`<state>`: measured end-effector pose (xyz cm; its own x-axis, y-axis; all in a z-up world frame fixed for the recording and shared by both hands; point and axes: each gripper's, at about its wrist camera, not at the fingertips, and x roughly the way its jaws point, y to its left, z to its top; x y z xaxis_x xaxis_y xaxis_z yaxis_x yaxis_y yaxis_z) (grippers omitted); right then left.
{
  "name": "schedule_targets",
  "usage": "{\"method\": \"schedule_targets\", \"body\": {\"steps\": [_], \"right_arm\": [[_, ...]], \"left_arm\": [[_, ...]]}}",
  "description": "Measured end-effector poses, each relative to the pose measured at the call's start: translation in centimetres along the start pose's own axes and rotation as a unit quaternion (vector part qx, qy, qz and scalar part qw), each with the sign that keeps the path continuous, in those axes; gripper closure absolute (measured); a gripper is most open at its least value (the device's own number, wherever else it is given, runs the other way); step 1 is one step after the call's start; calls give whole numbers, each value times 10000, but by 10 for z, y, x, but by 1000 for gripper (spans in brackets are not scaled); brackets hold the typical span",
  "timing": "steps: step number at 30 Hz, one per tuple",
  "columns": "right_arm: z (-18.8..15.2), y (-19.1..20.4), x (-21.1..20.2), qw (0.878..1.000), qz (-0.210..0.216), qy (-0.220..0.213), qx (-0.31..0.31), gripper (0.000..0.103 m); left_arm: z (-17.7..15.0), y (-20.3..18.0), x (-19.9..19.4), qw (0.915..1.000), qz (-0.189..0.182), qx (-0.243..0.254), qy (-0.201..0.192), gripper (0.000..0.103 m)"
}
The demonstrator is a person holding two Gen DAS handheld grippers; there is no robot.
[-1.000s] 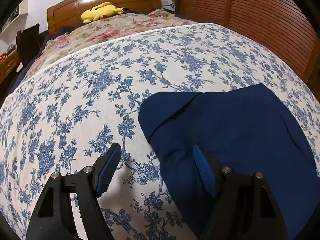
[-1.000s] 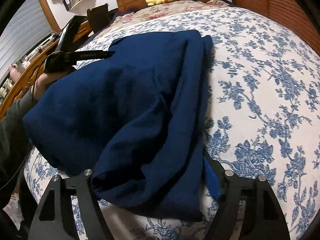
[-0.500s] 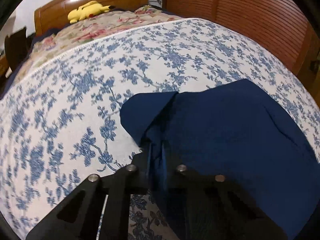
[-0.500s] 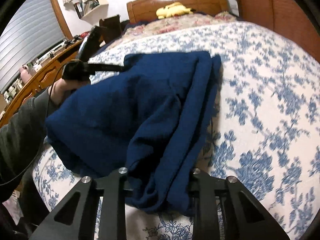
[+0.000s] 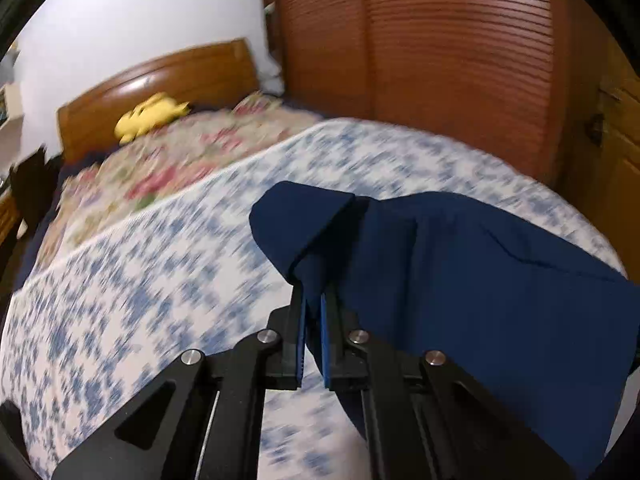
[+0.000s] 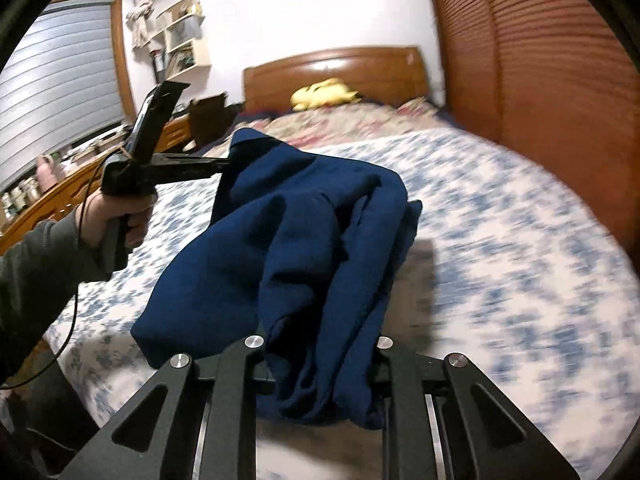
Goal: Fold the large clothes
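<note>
both tools [image 5: 313,300] [image 6: 320,364] clamped on navy garment [image 6: 304,240], floral bedspread [image 5: 160,248] beneath, yellow plush [image 5: 150,116] beyond

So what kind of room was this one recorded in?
A bedroom, almost certainly in a home: a bed with a wooden headboard, a blue floral bedspread under the navy garment, a yellow plush toy by the pillows, and louvred wardrobe doors alongside.

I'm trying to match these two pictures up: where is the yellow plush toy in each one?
Left wrist view: the plush toy lies upper left, at the headboard.
Right wrist view: it lies at top centre, again at the headboard.
Shared landmark: the navy garment, which both grippers hold.
</note>
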<state>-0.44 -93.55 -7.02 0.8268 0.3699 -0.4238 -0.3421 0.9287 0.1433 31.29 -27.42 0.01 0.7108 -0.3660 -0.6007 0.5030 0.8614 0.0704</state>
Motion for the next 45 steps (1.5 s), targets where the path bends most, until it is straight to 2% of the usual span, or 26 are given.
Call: {"method": "schedule_targets", "body": {"steps": [4, 8, 14, 19, 22, 30, 34, 36, 38, 39, 42, 43, 45], "right_arm": [[-4, -58, -52, 9984, -554, -101, -21, 83], [-13, -120, -99, 9930, -1179, -70, 28, 83], [-34, -193, -155, 9821, -1877, 13, 150, 83], [-60, -241, -176, 9743, -2193, 105, 497, 83], [-76, -250, -172, 9723, -2220, 205, 705, 83], [-72, -261, -169, 9717, -2171, 186, 908, 79], [-77, -270, -157, 9672, -2202, 447, 1182, 66], [-75, -271, -163, 9625, -2324, 593, 1267, 54], [-73, -270, -176, 9558, -2626, 475, 1235, 40], [-72, -272, -185, 9518, -2737, 378, 1330, 36], [-64, -270, -199, 9439, -3039, 220, 1276, 33], [-59, -265, -199, 9443, -3065, 167, 1185, 33], [-51, -256, -198, 9519, -2850, 17, 1128, 33]], "left_arm": [[36, -81, 5, 9989, -320, 220, -274, 96], [58, -153, 17, 9961, -700, 309, -437, 96], [85, -256, 44, 9901, -1271, 436, -413, 96], [94, -309, 60, 9859, -1523, 618, -324, 96], [92, -326, 68, 9852, -1538, 710, -274, 96], [92, -335, 78, 9862, -1409, 844, -204, 96], [86, -341, 87, 9877, -1159, 1047, -24, 96], [82, -341, 87, 9877, -1094, 1115, -29, 96], [78, -340, 81, 9864, -1147, 1176, -96, 93], [75, -339, 76, 9854, -1198, 1204, -124, 87], [67, -338, 62, 9820, -1424, 1227, -198, 75], [64, -337, 57, 9807, -1499, 1233, -221, 69], [58, -336, 48, 9786, -1647, 1214, -239, 68]]}}
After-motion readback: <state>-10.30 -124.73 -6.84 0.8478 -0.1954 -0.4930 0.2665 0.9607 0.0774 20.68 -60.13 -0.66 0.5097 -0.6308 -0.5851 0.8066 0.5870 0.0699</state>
